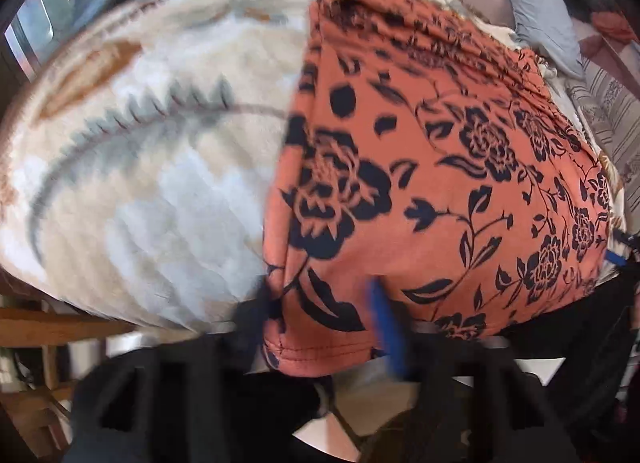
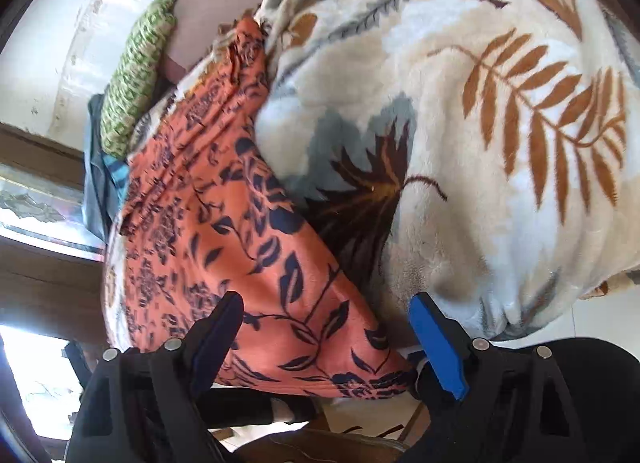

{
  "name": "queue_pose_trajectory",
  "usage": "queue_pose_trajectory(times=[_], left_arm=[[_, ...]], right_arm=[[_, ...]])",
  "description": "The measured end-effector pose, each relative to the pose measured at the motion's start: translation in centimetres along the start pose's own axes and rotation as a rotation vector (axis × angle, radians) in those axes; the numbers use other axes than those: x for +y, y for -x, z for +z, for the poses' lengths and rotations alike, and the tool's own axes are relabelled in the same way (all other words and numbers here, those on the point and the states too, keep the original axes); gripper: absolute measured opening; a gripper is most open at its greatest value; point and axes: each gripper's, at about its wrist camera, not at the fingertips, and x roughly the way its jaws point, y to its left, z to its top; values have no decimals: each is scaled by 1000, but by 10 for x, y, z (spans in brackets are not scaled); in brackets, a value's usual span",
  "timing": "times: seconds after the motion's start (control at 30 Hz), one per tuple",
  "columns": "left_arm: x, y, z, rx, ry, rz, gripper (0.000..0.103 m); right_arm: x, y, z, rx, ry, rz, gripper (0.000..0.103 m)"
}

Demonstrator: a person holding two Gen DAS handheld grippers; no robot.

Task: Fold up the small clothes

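One orange garment (image 1: 432,183), printed with dark navy roses, leaves and vines, lies spread on a cream fleece blanket (image 1: 152,167).

In the left wrist view its stitched hem hangs over the blanket's near edge, and the cloth is gathered into fine pleats along its far side. The left gripper (image 1: 324,311) is blurred; its fingers stand apart with the hem edge bunched between them, though I cannot tell whether they pinch it. In the right wrist view the right gripper (image 2: 328,327) stands wide, a corner of the garment (image 2: 224,231) lying between its black finger and its blue pad (image 2: 438,347), touching neither visibly. The blanket (image 2: 460,143) bears brown fern leaves. A green knitted cloth (image 2: 140,67) lies beyond the garment's far end.
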Motion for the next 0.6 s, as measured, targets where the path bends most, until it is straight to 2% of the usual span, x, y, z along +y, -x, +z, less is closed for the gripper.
queue_pose_trajectory(times=[0.03, 0.07, 0.1, 0.17, 0.2, 0.3, 0.37, 0.47, 0.53, 0.6], left_arm=[[-1, 0, -1, -13, -6, 6, 36], [-3, 2, -2, -20, -24, 9, 27], [-4, 4, -4, -27, -40, 6, 11], [-2, 8, -7, -31, -49, -18, 8], [0, 10, -8, -31, -47, -36, 7], [9, 22, -9, -41, -31, -120, 6], [14, 34, -7, -64, -27, -180, 6], [22, 49, -1, -90, -12, -233, 6], [26, 57, -1, -102, -1, -245, 7], [26, 56, 0, -103, -4, -244, 7]], right_arm=[[3, -11, -1, 40, 16, -14, 67], [5, -20, -3, 87, 32, -37, 61], [11, -27, -7, 116, 62, -81, 52], [23, -30, -14, 141, 136, -153, 34], [26, -31, -16, 167, 151, -163, 9], [34, -24, -19, 175, 157, -131, 8], [38, -15, -18, 179, 139, -33, 7], [41, -2, -12, 151, 87, 127, 7], [45, 4, -9, 131, 65, 213, 7], [51, 6, -8, 116, 59, 263, 7]])
